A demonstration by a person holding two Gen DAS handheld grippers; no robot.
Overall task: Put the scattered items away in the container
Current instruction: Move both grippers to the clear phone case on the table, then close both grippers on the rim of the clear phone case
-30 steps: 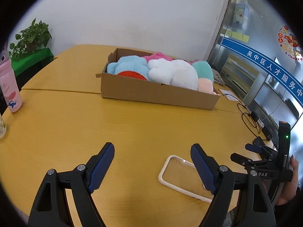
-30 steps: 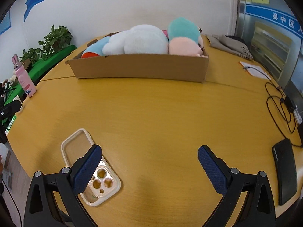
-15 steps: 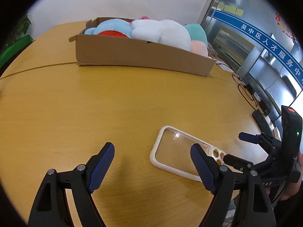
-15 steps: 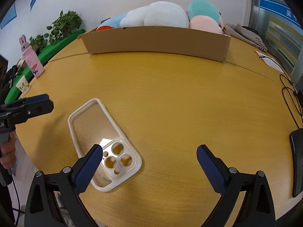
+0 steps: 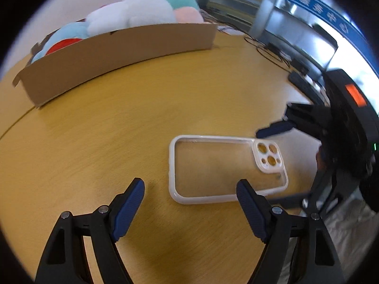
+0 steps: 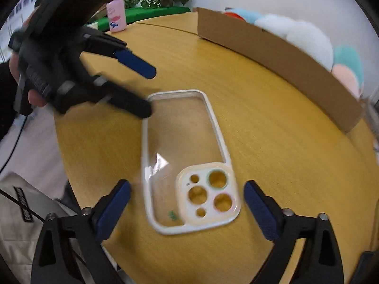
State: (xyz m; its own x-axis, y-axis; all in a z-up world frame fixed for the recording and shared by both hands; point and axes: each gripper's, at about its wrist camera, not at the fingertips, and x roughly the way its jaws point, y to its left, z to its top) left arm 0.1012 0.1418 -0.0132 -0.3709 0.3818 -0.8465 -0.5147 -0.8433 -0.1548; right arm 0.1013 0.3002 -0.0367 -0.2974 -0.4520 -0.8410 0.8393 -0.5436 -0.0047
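The phone case [image 6: 187,158] lay flat on the worktop [image 6: 272,142]. Right hand-held gripper [image 6: 187,203] was closing astride it, seemingly untouching; left hand-held gripper [image 5: 190,200] stood apart beside it.

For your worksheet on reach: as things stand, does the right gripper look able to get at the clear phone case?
Probably yes: the right gripper straddles the clear phone case, jaws closing, nothing between; the left gripper nears the far end.
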